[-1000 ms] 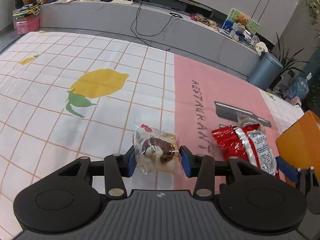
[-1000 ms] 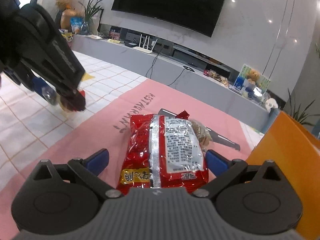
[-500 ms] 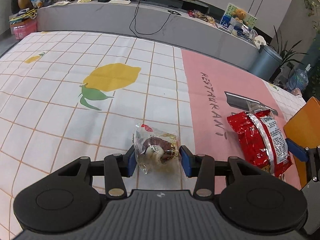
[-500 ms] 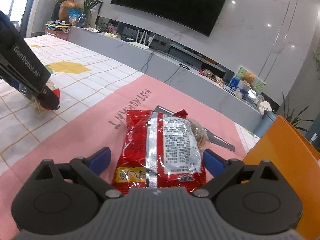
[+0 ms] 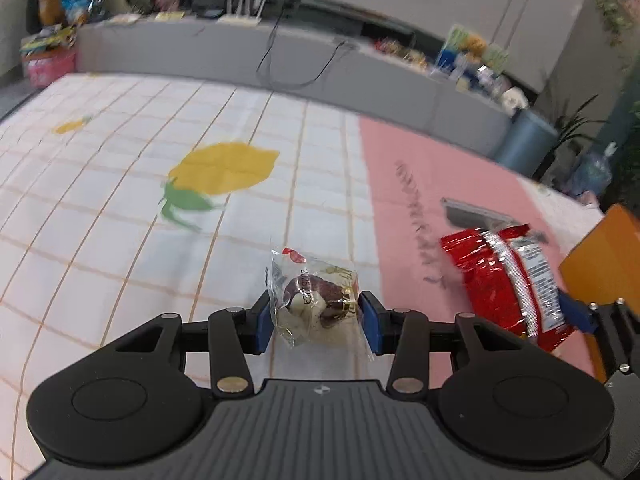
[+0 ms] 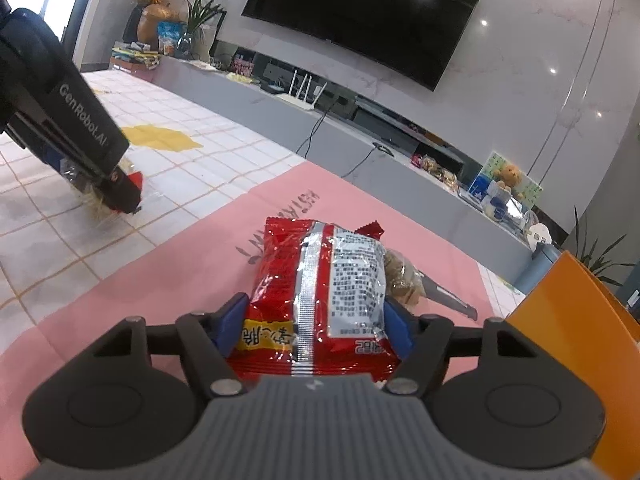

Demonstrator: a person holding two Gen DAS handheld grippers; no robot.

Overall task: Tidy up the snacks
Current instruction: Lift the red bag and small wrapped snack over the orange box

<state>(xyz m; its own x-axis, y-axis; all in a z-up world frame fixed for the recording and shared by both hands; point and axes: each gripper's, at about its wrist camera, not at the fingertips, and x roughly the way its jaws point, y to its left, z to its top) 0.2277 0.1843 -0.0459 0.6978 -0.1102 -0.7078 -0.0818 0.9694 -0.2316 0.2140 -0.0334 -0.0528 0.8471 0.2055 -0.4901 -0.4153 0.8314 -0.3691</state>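
Jaws of the left gripper [image 5: 316, 314] pinch a clear-wrapped snack [image 5: 314, 298] at lower centre of its view, over the checked cloth [image 5: 120, 220]. Jaws of the right gripper [image 6: 314, 322] are closing around a red packet [image 6: 320, 292], blue pads at both its sides, on the pink mat [image 6: 180, 264]; an orange box [image 6: 580, 336] fills the right edge.

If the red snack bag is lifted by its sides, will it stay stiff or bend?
The red snack bag is thin crinkled foil, so it will probably buckle and feel light. Its glossy surface may slip between the closing pads of the right gripper, which already touch its sides.
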